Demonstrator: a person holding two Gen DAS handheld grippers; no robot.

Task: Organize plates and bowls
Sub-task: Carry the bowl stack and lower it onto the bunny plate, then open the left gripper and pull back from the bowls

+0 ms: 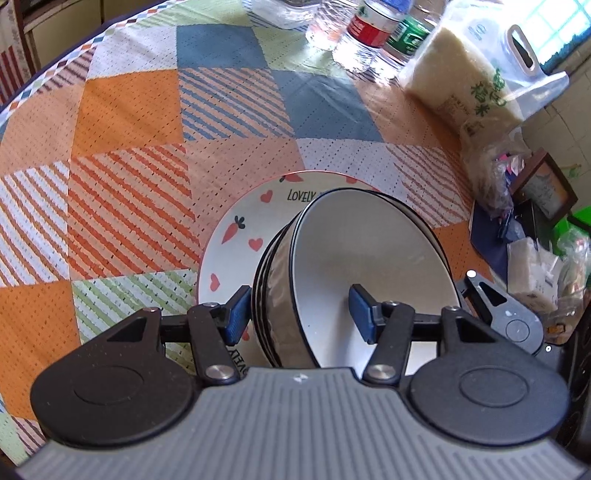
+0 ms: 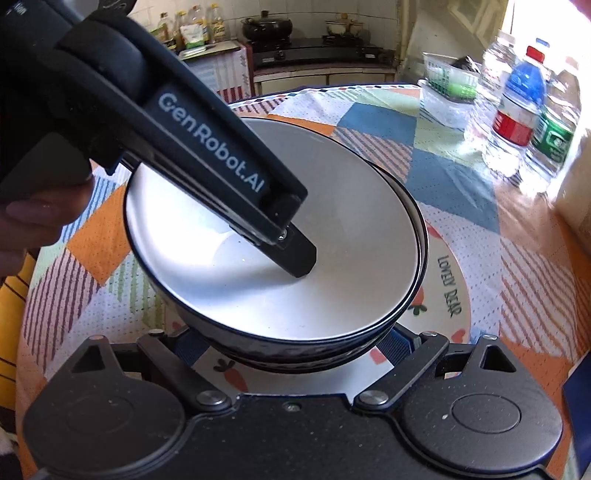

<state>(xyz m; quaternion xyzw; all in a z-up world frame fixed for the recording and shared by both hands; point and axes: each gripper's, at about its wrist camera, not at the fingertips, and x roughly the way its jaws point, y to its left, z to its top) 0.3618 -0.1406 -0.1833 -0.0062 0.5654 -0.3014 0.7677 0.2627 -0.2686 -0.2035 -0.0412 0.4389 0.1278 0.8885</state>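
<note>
A stack of black-rimmed bowls with white insides (image 1: 369,258) sits on a white plate with carrots and hearts (image 1: 251,221) on the patchwork tablecloth. My left gripper (image 1: 301,314) straddles the near wall of the stack: one blue pad (image 1: 236,314) outside, the other (image 1: 360,314) inside the top bowl, with a gap to the wall. In the right wrist view the left gripper's finger (image 2: 295,254) reaches into the top bowl (image 2: 332,266). My right gripper (image 2: 291,343) is open, its fingers either side of the stack's base, above the plate (image 2: 447,295).
Several water bottles (image 1: 365,33) and a clear bag of rice (image 1: 469,74) stand at the table's far edge. Bagged items and a framed picture (image 1: 546,184) lie at the right. A stove with pots (image 2: 295,33) is beyond the table.
</note>
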